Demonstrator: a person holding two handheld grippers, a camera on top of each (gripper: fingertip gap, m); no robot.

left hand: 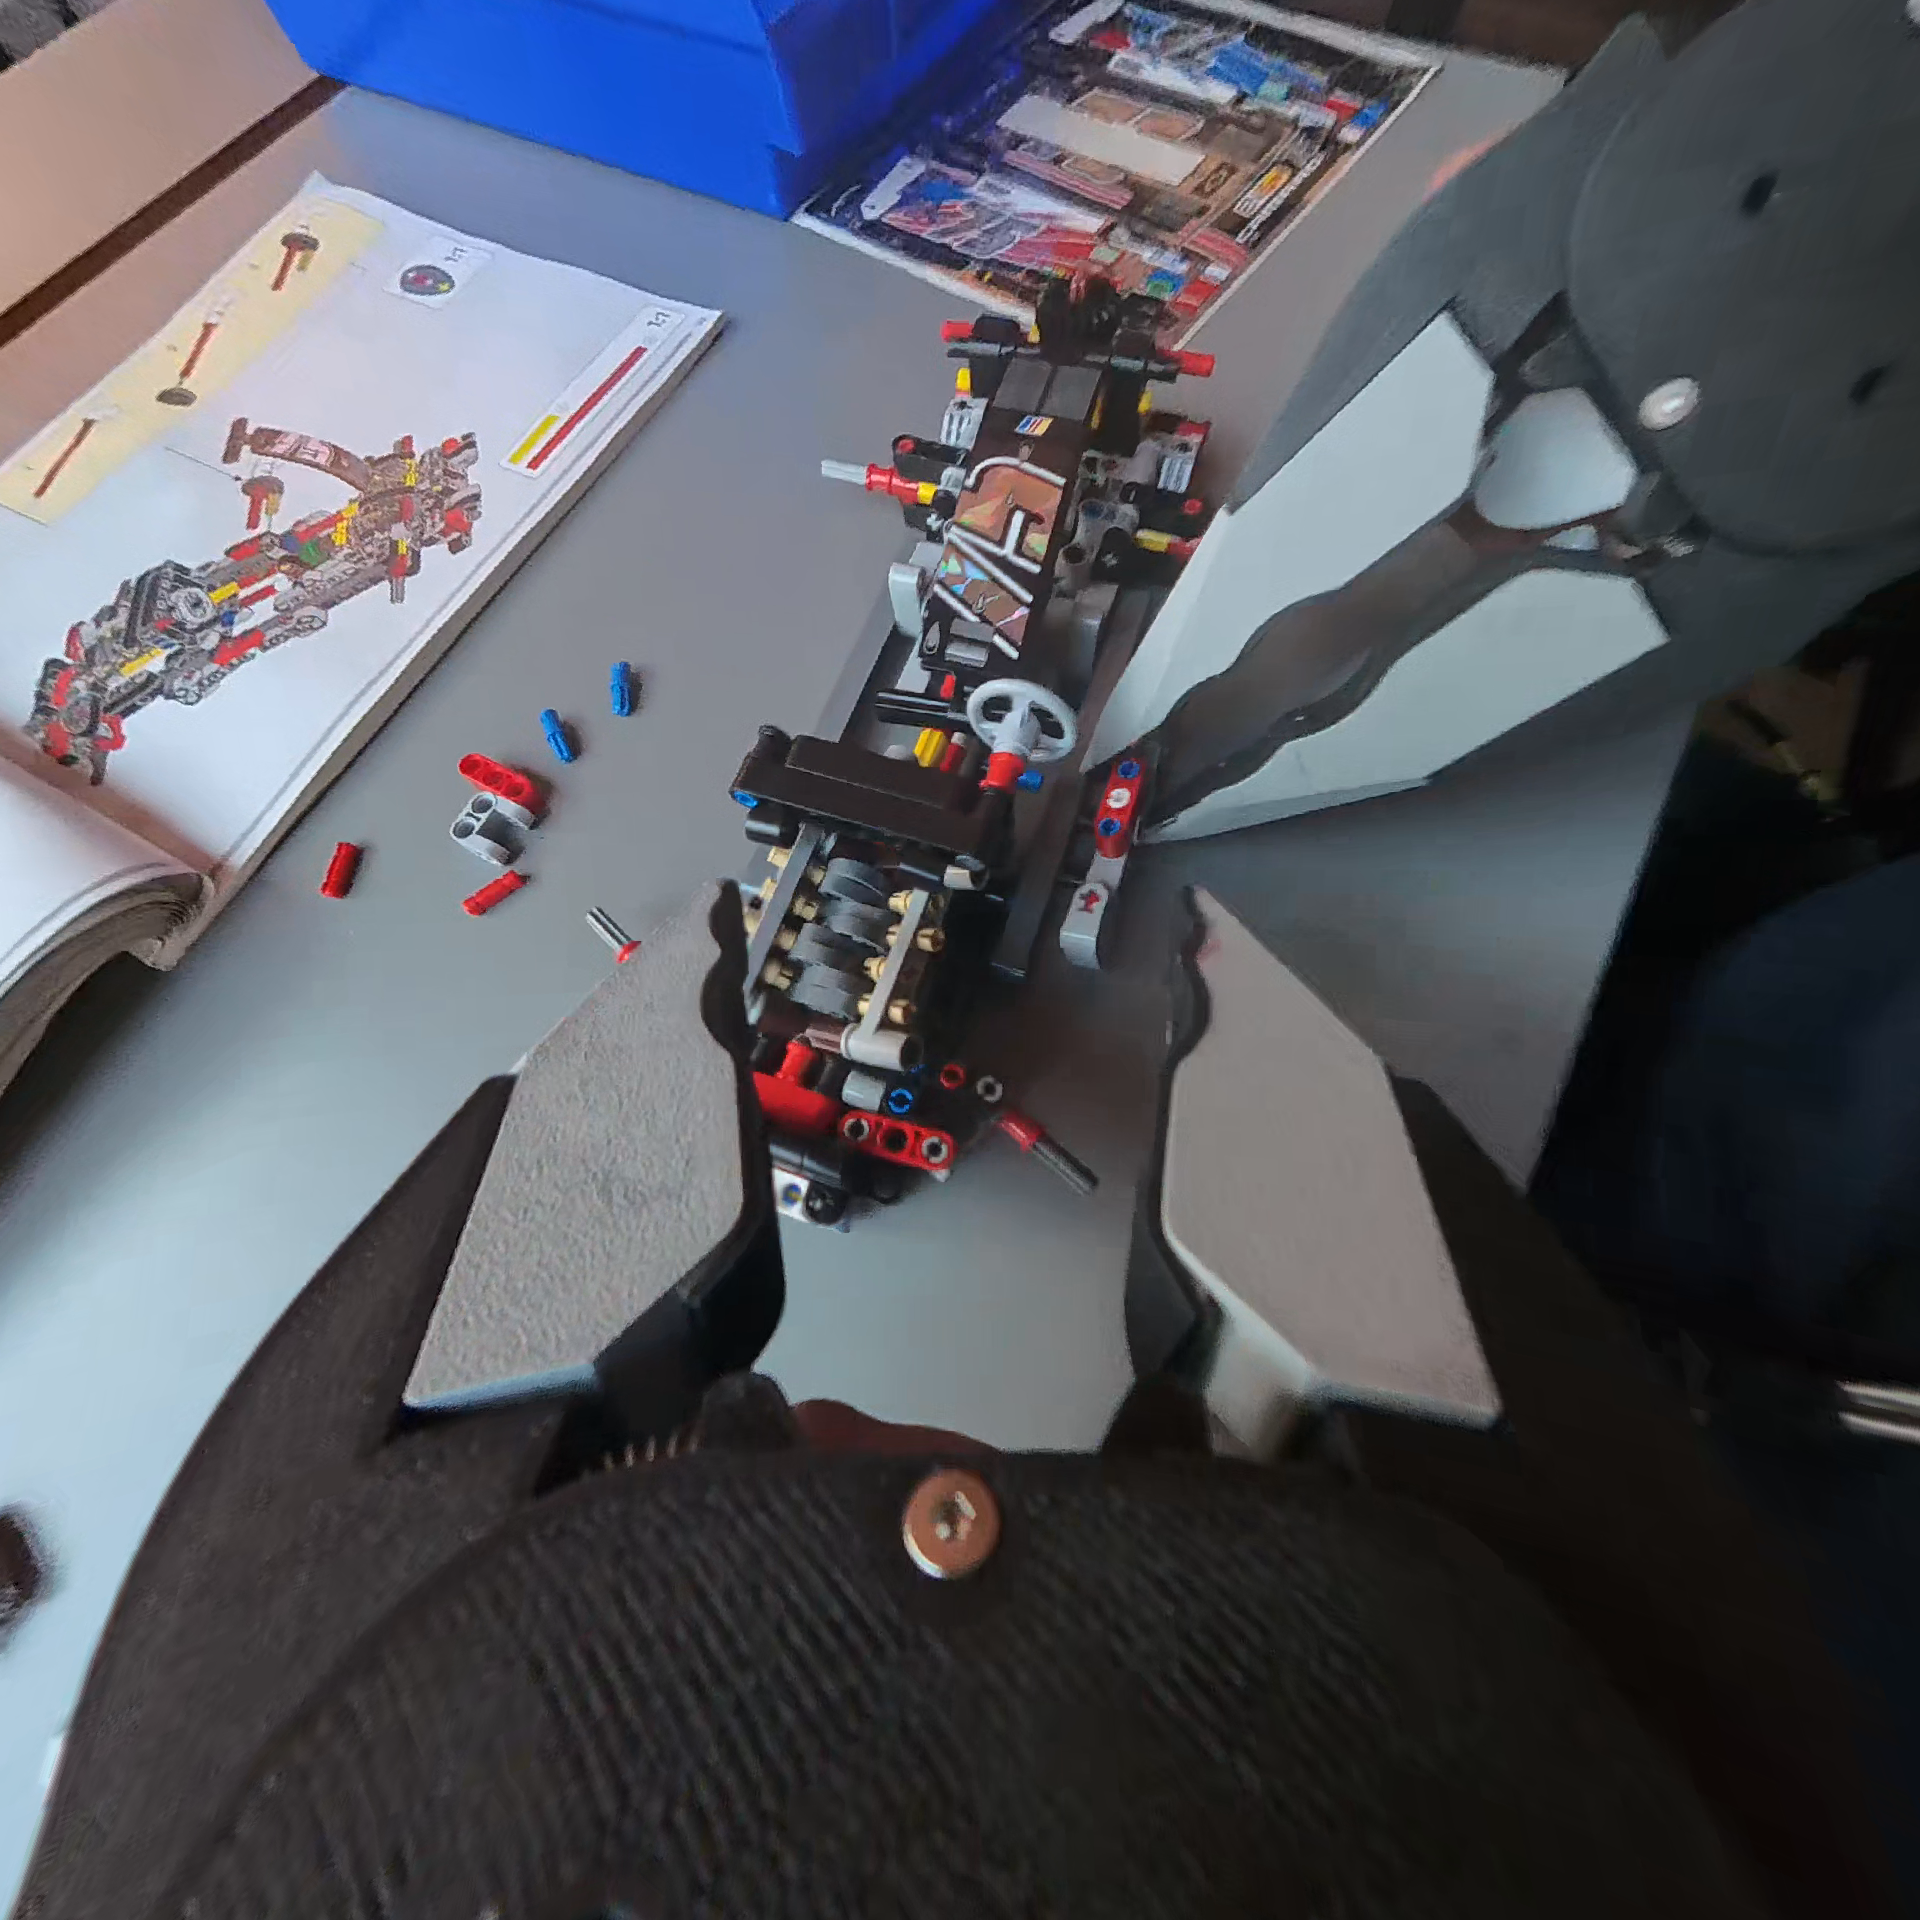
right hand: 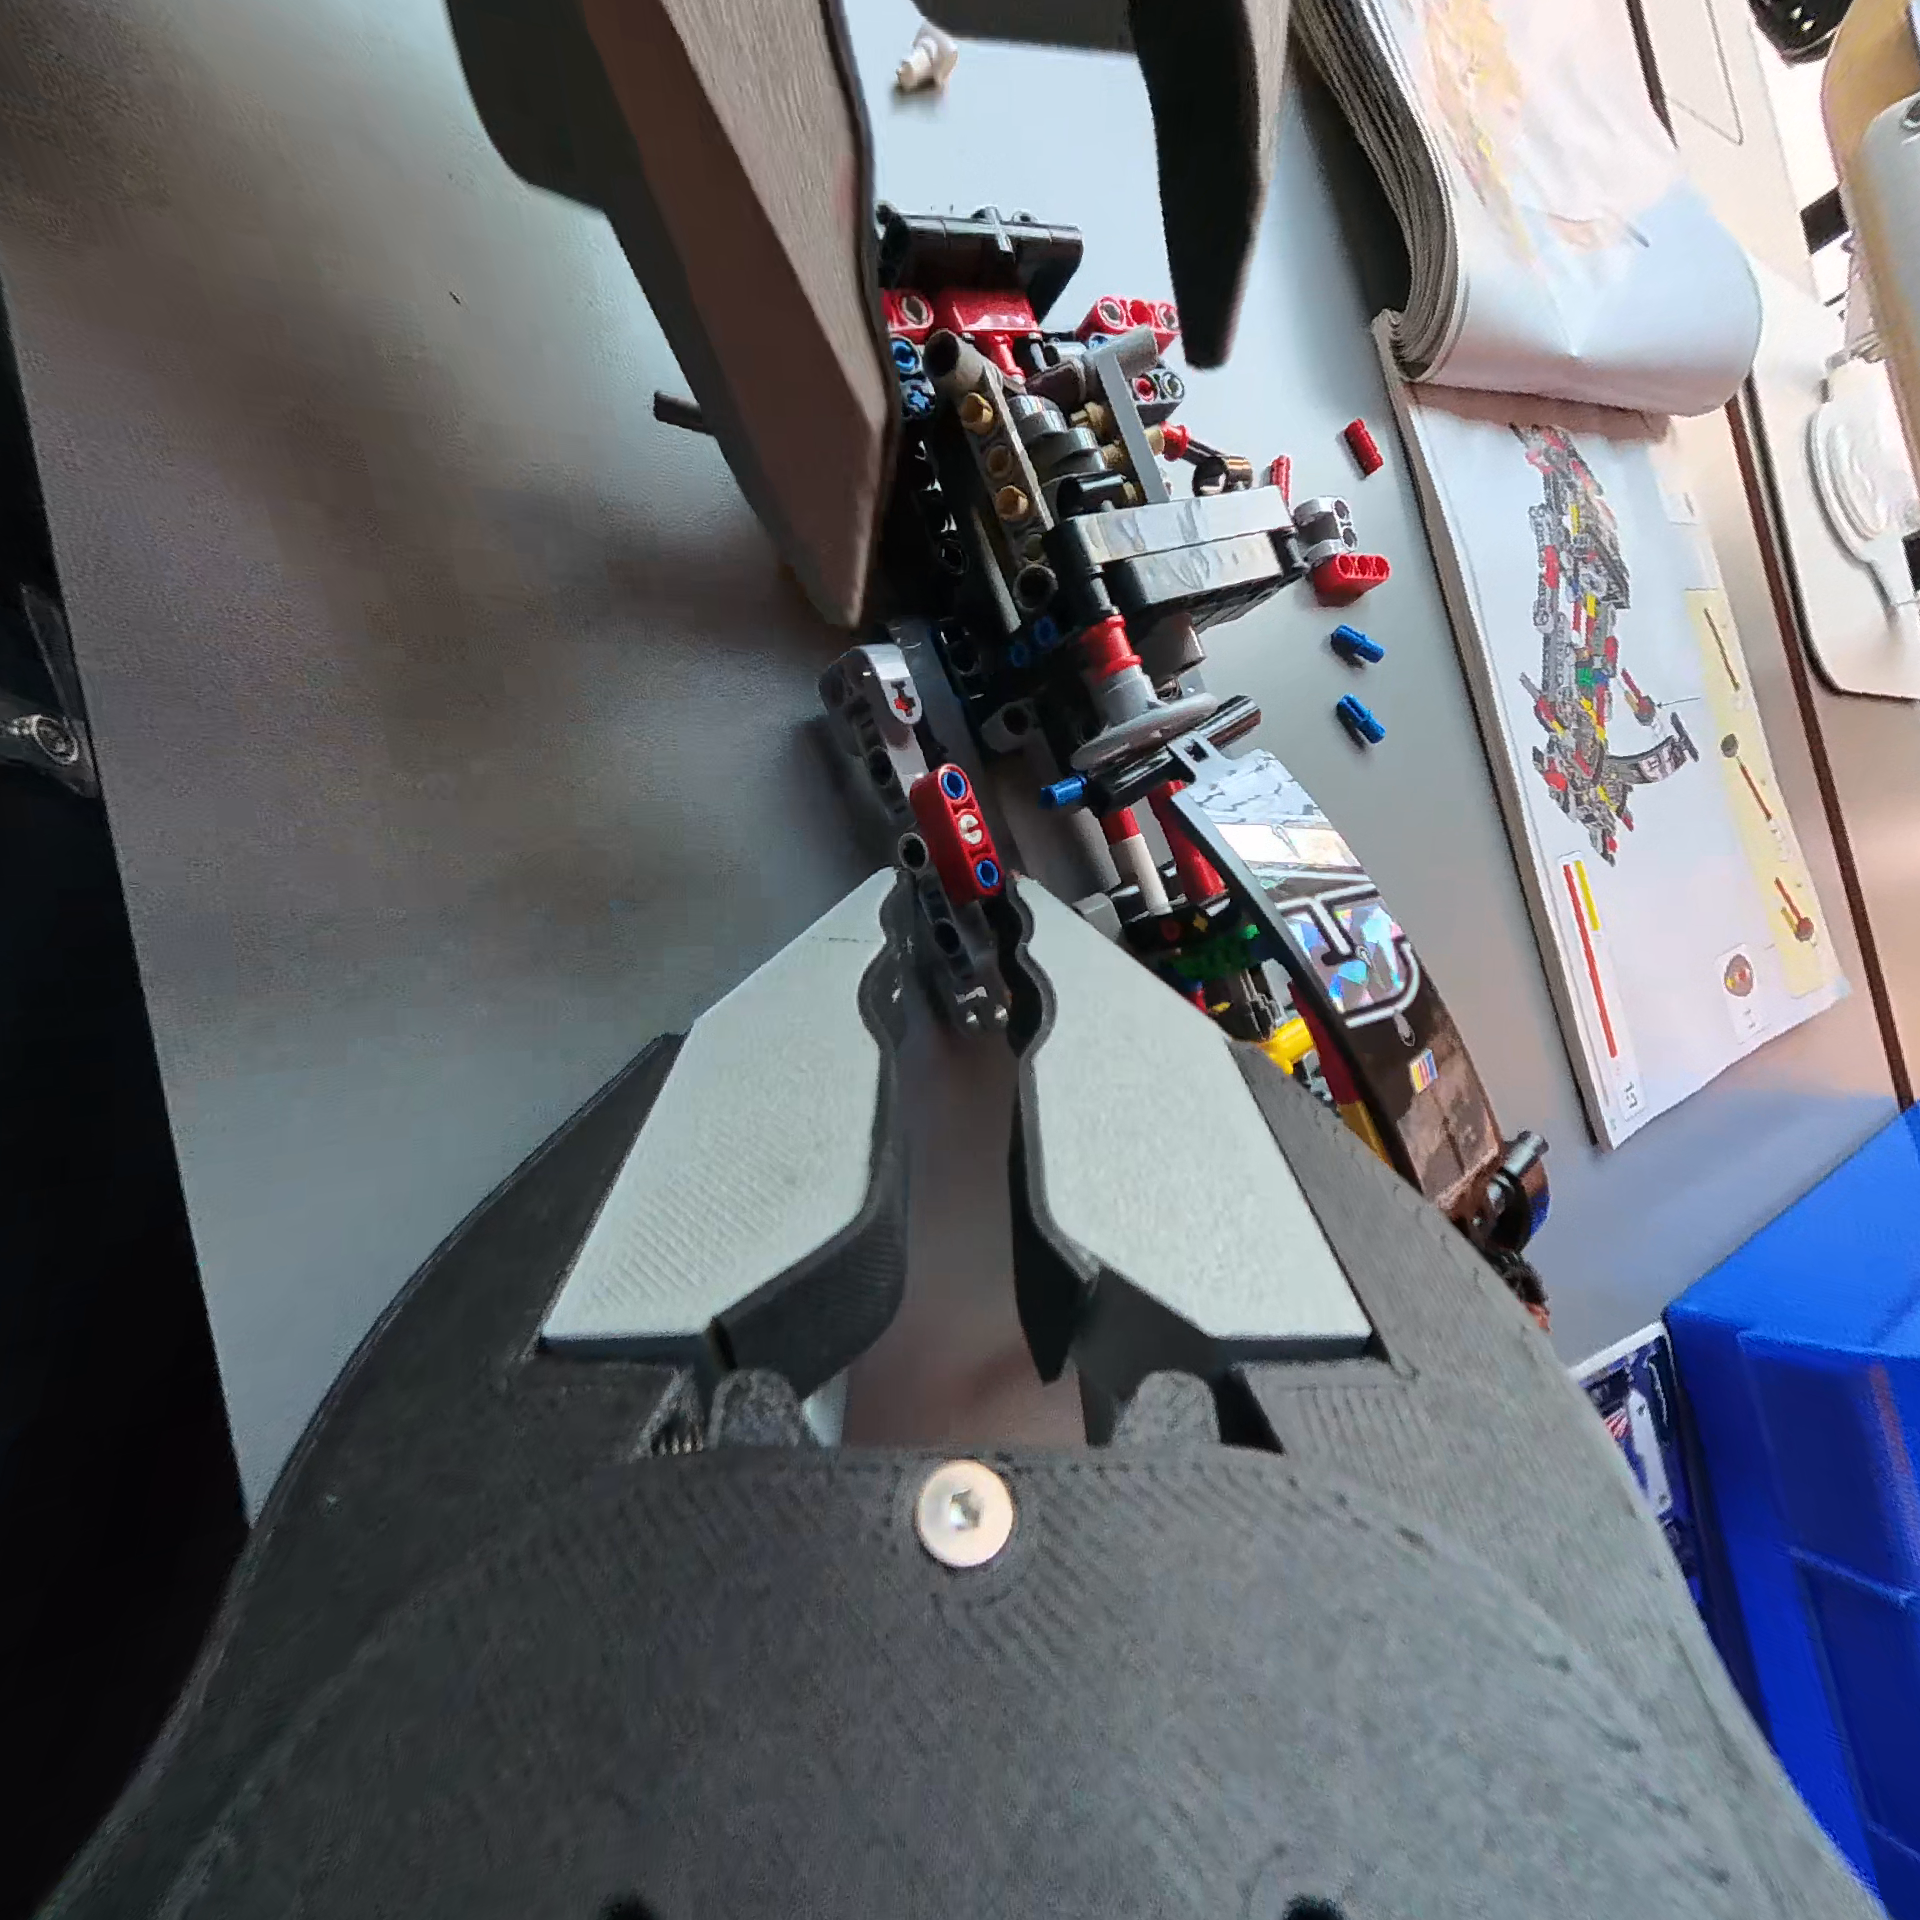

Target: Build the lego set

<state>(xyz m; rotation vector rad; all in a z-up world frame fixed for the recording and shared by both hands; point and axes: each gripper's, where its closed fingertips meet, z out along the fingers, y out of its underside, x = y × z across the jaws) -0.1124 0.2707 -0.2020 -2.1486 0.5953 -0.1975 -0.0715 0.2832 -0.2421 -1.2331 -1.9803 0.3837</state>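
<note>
While the right gripper [right hand: 961, 914] pinches the grey beam [right hand: 951, 951] beside the car model [left hand: 935, 831], keep the left gripper's [left hand: 956, 935] wide-open fingers around the engine block [left hand: 842, 935], steadying gently.

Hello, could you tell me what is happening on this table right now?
A person works with two handheld grippers on a long black, red and grey brick-built car chassis lying on the grey table. The right gripper is closed on a dark grey perforated beam at the chassis side. The left gripper stands open around the engine end. Loose red and blue pins lie beside an open instruction booklet.
</note>
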